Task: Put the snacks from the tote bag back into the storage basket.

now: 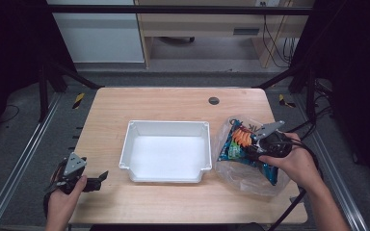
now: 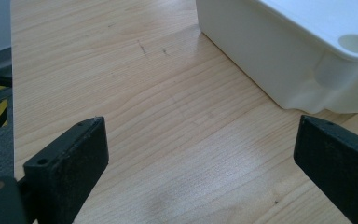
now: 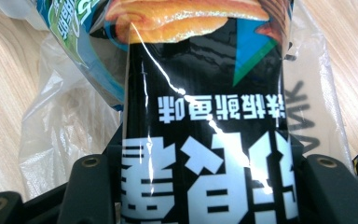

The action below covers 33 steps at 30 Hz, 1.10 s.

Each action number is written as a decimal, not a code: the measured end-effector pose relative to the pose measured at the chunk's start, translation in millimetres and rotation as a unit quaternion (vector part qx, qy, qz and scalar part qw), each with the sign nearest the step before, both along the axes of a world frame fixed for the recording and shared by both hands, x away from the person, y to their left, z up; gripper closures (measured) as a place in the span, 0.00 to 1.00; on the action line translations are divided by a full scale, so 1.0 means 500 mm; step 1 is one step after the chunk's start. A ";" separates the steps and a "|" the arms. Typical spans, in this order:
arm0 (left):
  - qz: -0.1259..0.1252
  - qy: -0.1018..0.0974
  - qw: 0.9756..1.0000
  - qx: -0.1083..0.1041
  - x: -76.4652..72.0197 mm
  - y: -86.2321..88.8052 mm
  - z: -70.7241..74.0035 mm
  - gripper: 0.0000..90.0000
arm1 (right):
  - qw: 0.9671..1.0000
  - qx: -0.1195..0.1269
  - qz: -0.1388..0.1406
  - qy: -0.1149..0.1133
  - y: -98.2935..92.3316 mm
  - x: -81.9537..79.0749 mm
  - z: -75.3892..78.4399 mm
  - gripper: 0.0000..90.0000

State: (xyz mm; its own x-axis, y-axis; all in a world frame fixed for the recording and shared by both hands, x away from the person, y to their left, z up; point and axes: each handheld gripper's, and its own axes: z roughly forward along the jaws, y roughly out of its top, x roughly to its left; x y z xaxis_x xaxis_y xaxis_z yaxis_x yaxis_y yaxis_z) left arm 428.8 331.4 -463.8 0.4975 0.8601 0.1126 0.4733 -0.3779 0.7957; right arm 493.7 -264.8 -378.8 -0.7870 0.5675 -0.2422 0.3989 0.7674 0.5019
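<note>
High view first: the right gripper [image 1: 258,144] sits over a clear bag [image 1: 243,171] at the right side of the wooden surface [image 1: 173,103], and it's got a black snack pack [image 1: 238,147] that lies in the bag's mouth with other packs around it. The white bin [image 1: 166,150] is in the middle, bare inside, just beside the bag. The left gripper [image 1: 101,177] hovers near the front left corner, apart from the bin. Left gripper view: fingers [image 2: 67,163] wide apart with nothing between them, just wood below and the bin's corner [image 2: 307,60] up ahead. Right gripper view: fingers [image 3: 91,186] clamped on the bottom end of the pack [image 3: 205,140], which stands up between them with the crinkly bag [image 3: 65,126] behind it. My guess is the pack is headed for the bin. To do that well I'd lift it straight out until it's free of the plastic, since the film could snag and drag the whole bag along. The free left gripper could pin the bag's edge down if it starts to follow. Keep the squeeze firm but not crushing, it's probably chips inside.
</note>
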 end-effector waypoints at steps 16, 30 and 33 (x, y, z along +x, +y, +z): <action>0.010 -0.003 1.000 -0.007 0.000 0.008 0.002 0.03 | 0.999 0.036 -0.006 -0.035 -0.010 -0.021 0.022 0.48; 0.009 -0.002 1.000 -0.007 0.001 0.007 0.002 0.03 | 0.997 0.048 -0.006 -0.054 0.000 -0.023 0.035 0.48; 0.010 -0.001 1.000 -0.007 0.001 0.008 0.001 0.03 | 0.997 0.051 -0.009 -0.060 0.000 -0.023 0.036 0.48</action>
State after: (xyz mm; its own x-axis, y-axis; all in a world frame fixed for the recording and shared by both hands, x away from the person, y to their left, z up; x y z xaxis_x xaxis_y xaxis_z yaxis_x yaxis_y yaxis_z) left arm 429.3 335.2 -463.2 0.4797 0.8715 0.1016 0.4788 -0.3570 0.8021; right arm 482.1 -264.8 -360.7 -0.7459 0.6074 -0.2731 0.3446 0.7029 0.6222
